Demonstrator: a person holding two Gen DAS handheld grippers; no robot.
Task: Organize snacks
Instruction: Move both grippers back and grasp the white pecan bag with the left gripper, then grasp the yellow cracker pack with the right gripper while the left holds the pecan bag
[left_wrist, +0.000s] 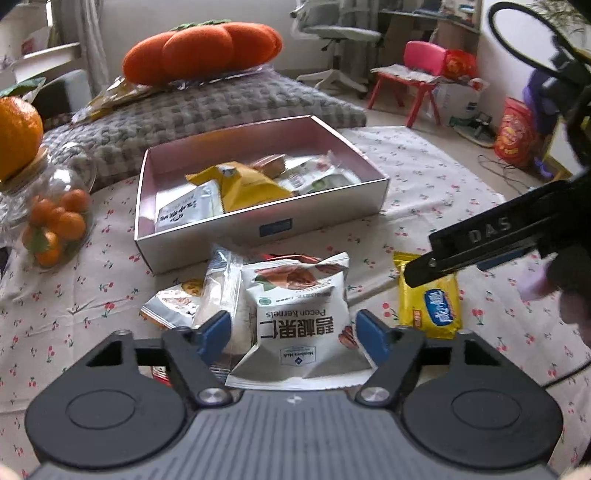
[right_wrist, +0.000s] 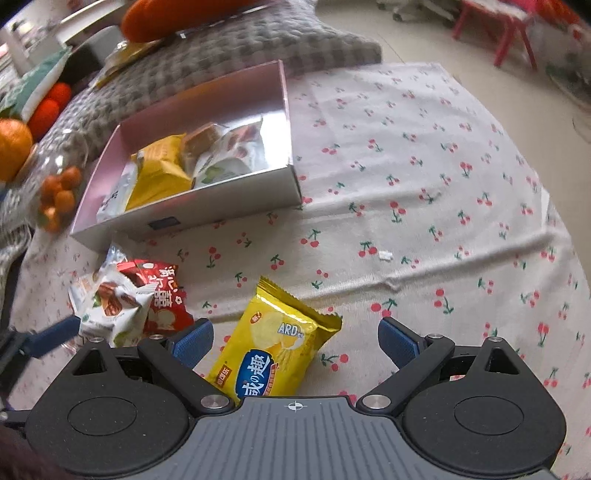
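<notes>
Pecan packet (left_wrist: 295, 317): white, lying on the cherry-print cloth (right_wrist: 424, 184) in front of the box (left_wrist: 207, 240), between the left gripper's (left_wrist: 293, 332) part-open jaws; contact unclear. Yellow cracker packet (right_wrist: 273, 350): on the cloth, between the right gripper's (right_wrist: 295, 343) wide-open jaws, untouched. Red packet (right_wrist: 162, 295): beside the pecans. Box: holds several packets. Jar of small oranges (left_wrist: 51, 221): left of the box.

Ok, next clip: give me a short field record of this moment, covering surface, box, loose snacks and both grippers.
surface: cherry-print cloth
box: open pink-lined box, several snack packets inside
left gripper: jaws around pecan kernels packet, pads not pressing yet
right gripper: open over yellow chip packet
other loose snacks: red packet, clear-wrapped snack
</notes>
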